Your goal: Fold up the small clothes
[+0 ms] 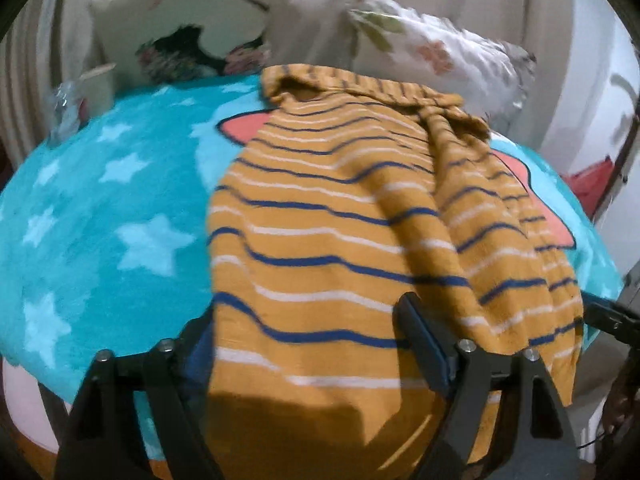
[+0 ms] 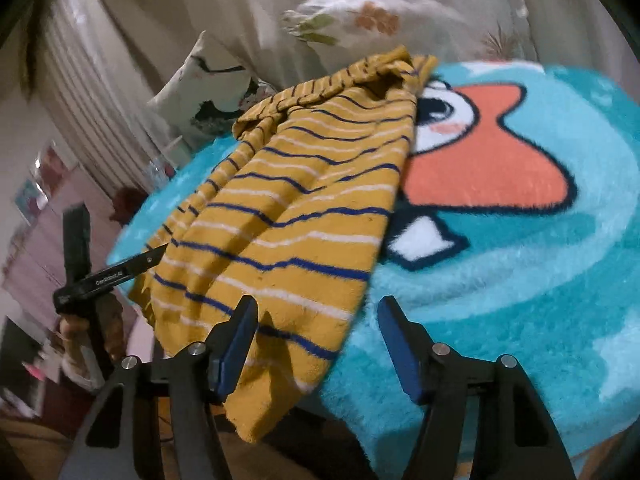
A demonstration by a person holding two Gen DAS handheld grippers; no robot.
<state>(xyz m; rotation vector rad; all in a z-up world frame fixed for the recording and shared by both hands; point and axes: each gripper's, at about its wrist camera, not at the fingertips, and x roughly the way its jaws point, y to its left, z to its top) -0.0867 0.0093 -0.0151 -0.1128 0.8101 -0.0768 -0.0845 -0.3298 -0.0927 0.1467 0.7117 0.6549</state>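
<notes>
I judge the fold barely begun: the striped shirt (image 1: 328, 216) lies lengthwise on the fluffy turquoise blanket (image 1: 104, 208), one side lapped over in soft ridges, its near hem hanging off the edge. My left gripper (image 1: 308, 344) has fingers spread around that hem; whether they pinch it I cannot tell. My right gripper (image 2: 316, 344) is released, with thin mustard knit draped on its left finger

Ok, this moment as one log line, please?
garment: striped shirt on teal blanket, near edge overhanging | left hand-held gripper: open, straddling hem | right hand-held gripper: open, at hem corner
</notes>
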